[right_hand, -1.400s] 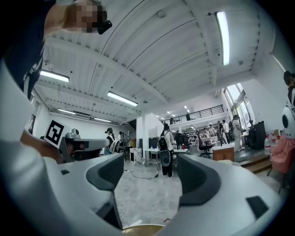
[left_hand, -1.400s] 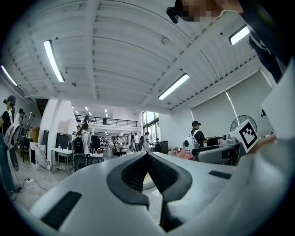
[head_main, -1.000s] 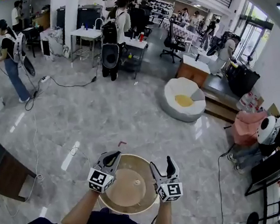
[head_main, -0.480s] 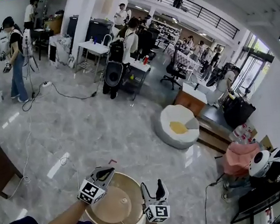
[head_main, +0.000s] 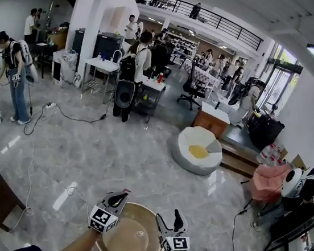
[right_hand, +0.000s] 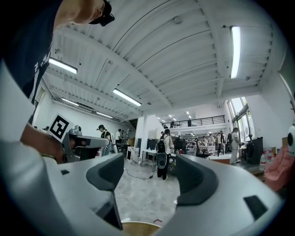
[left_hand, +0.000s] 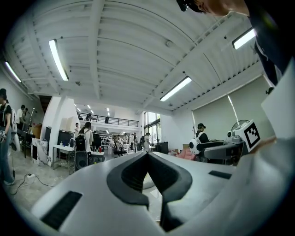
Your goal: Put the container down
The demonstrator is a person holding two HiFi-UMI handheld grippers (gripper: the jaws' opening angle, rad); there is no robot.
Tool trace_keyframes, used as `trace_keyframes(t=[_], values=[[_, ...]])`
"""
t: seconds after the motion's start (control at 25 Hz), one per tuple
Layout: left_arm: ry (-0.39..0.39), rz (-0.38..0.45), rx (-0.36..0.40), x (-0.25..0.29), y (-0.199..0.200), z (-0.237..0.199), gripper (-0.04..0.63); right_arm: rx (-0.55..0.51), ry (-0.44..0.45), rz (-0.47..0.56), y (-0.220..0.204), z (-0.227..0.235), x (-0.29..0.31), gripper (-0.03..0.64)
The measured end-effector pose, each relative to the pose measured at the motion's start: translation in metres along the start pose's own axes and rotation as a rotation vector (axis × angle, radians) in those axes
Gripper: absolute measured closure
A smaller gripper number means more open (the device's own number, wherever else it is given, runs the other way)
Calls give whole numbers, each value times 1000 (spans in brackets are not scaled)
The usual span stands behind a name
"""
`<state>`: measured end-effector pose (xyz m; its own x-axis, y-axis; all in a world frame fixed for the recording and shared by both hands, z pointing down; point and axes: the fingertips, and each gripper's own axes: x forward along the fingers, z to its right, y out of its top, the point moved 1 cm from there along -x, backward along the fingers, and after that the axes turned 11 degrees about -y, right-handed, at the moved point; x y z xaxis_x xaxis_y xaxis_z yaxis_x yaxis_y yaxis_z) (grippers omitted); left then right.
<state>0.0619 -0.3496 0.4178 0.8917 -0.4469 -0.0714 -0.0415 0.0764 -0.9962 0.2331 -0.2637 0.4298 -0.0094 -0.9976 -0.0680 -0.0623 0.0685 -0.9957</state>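
— Marble floor (head_main: 120, 150), crowded hall. Where's the container?
— Container (head_main: 129, 237) sits between both grippers, by the person.
— Jaws?
— Left gripper (head_main: 119, 199) tips together; right gripper (head_main: 169, 221) wide, rim below.

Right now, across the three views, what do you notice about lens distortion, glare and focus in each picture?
Head view: fisheye bows the balcony railing, and pale glare patches the floor. Left gripper view: black round vignette, strip lights blown out, the near left claw soft-edged. Right gripper view: same vignette, one glaring strip light, right claw blurred too.
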Motion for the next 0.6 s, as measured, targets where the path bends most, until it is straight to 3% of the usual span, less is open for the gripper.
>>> trace_keyframes(t=[0.48, 0.56, 0.6], values=[[-3, 7, -55, 5, -6, -5, 571, -13, 0, 29, 6, 10, 8, 272], [-10, 4, -41, 8, -5, -3, 571, -1, -18, 52, 10, 16, 6, 568], [-13, 2, -32, 9, -6, -2, 571, 17, -14, 58, 10, 17, 5, 581]])
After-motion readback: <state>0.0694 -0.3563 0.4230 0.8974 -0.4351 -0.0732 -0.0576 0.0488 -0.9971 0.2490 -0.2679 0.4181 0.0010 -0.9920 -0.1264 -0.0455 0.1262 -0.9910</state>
